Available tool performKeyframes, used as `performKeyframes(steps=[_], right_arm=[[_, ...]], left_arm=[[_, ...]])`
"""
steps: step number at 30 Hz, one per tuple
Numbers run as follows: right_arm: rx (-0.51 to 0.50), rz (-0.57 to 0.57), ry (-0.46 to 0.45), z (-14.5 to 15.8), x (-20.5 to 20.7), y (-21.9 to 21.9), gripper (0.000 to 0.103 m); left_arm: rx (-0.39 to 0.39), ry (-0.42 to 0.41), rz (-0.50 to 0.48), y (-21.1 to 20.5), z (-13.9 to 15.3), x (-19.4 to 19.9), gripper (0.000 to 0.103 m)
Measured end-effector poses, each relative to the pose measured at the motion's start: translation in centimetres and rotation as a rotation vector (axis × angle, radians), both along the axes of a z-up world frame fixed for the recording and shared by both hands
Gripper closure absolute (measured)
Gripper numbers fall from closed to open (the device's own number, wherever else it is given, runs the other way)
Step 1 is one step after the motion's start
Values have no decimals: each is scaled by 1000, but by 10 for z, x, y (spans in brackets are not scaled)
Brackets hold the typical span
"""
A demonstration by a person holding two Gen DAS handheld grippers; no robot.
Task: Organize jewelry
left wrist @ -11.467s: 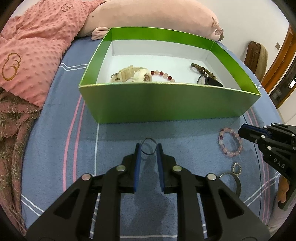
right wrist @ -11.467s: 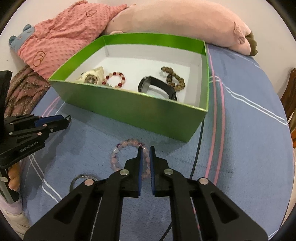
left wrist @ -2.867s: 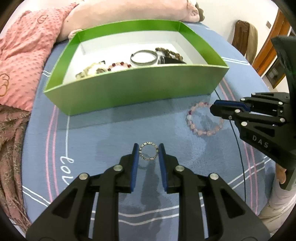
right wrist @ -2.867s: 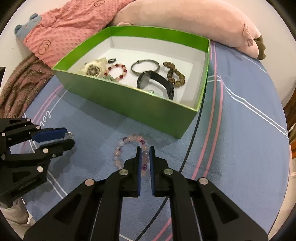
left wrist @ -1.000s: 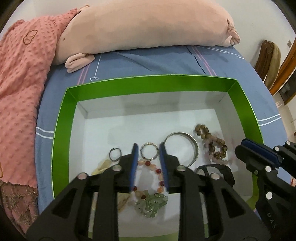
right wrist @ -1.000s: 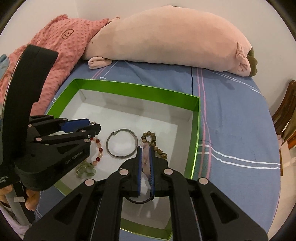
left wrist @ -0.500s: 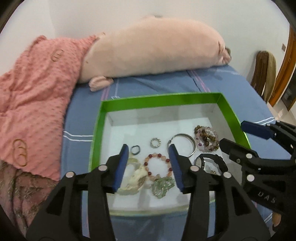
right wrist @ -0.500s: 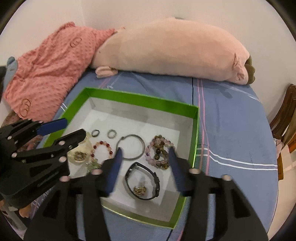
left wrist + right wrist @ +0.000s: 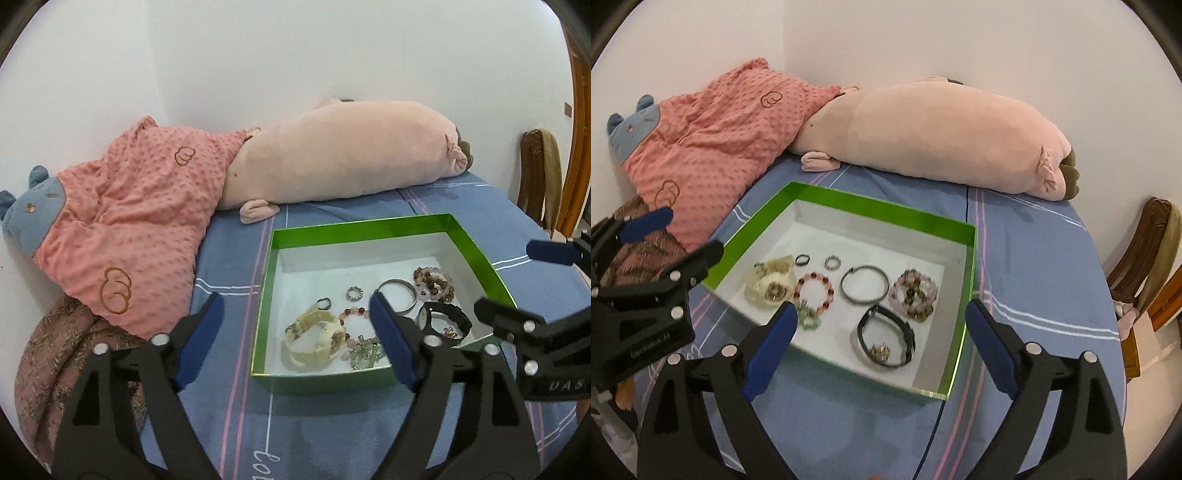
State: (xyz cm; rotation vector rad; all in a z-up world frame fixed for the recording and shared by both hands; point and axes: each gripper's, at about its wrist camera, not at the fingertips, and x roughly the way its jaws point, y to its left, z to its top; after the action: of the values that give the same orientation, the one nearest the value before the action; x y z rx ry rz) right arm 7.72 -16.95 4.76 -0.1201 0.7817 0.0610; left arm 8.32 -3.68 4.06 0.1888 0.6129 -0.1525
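- On the blue bedsheet (image 9: 1027, 258), the green box (image 9: 886, 214) holds every piece in view: cream watch (image 9: 770, 286), red bead bracelet (image 9: 813, 290), silver bangle (image 9: 864, 284), pink bead bracelet (image 9: 916, 291), black watch (image 9: 886, 336) and small ring (image 9: 833, 262).
- The left gripper (image 9: 295, 332) is spread wide and empty, above the box's 7 o'clock corner.
- The right gripper (image 9: 879, 339) is likewise released, holding nothing, at the 5 o'clock side.
- Judgement: sorting looks finished; next comes only checking the sheet for strays.
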Motion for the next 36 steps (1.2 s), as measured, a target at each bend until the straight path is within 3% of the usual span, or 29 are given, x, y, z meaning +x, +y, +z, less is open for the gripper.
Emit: performKeyframes(steps=[3, 7, 10, 14, 21, 36], right_arm=[[24, -20, -16, -4, -9, -4, 2], [86, -54, -38, -11, -13, -12, 2], [77, -69, -25, -18, -11, -15, 2], [79, -81, -15, -24, -10, -16, 2], [63, -95, -14, -30, -9, -14, 2], [53, -95, 1, -36, -7, -11, 2]], left_arm=[[-13, -15, -15, -1, -2, -2, 11], [-30, -16, -10, -2, -14, -2, 7], [10, 22, -7, -3, -26, -1, 5], [-15, 36, 8, 5, -31, 1, 2], [-50, 111, 0, 11, -39, 8, 2], [-66, 147, -10, 13, -43, 9, 2]])
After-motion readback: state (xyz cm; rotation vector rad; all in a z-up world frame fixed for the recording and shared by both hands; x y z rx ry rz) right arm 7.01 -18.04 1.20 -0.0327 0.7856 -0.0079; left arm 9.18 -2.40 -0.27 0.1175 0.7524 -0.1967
